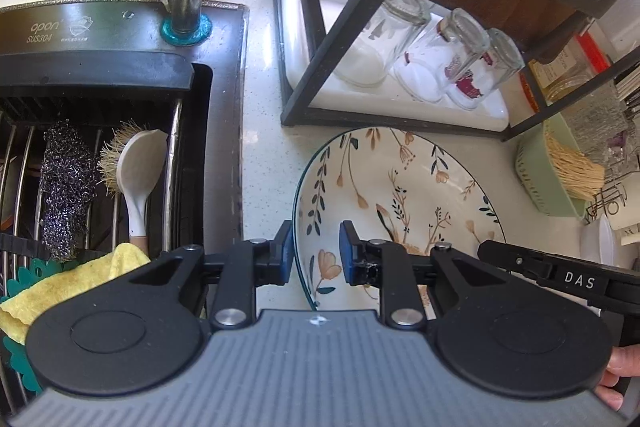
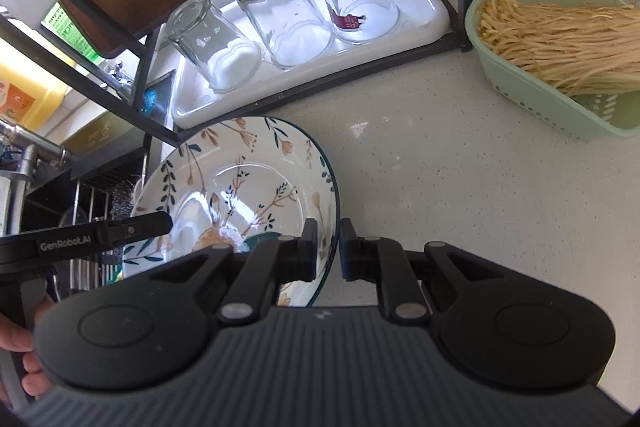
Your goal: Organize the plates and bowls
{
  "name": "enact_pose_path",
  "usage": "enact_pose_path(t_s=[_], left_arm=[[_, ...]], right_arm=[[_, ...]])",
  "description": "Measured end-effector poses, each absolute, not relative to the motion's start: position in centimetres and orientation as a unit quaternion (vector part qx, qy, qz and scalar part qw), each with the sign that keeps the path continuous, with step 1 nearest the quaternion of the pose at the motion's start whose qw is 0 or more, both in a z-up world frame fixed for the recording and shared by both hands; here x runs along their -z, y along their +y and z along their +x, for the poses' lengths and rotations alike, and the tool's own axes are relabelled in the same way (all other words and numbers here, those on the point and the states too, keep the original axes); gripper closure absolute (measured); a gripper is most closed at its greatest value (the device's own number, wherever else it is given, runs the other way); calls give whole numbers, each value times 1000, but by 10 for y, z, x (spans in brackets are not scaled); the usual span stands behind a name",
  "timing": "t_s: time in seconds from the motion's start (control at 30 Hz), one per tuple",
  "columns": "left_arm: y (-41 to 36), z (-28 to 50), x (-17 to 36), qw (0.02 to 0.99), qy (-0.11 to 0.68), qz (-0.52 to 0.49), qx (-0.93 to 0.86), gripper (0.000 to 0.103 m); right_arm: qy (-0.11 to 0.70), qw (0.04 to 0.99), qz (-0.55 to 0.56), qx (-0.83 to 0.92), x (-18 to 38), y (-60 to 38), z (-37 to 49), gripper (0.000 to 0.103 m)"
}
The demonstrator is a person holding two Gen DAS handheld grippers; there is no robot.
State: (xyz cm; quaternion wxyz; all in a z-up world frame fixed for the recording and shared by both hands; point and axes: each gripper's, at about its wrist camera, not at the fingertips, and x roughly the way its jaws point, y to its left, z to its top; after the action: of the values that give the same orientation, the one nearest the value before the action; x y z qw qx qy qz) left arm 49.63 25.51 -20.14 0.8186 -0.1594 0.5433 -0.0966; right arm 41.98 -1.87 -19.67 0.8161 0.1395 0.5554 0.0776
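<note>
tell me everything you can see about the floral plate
The floral plate is round and deep, glossy white like glazed ceramic, with a thin dark teal rim and painted tan flowers and dark leaf sprigs. It sits upright on the speckled pale counter, beside the sink and in front of the black rack. The left gripper straddles its left rim, jaws apart either side. The right gripper straddles the right rim; contact is unclear.

The speckled white countertop (image 2: pixel 460 179) carries a floral plate (image 2: pixel 248 183), green basket (image 2: pixel 532 95) and black rack (image 1: pixel 384 119).
</note>
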Motion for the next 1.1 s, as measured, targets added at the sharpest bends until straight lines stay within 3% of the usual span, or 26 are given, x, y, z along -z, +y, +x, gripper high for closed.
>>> enact_pose_path(t_s=[1.1], left_arm=[[217, 406, 142, 843, 495, -151, 149, 77]], right_arm=[[491, 855, 154, -56, 128, -64, 316, 89]])
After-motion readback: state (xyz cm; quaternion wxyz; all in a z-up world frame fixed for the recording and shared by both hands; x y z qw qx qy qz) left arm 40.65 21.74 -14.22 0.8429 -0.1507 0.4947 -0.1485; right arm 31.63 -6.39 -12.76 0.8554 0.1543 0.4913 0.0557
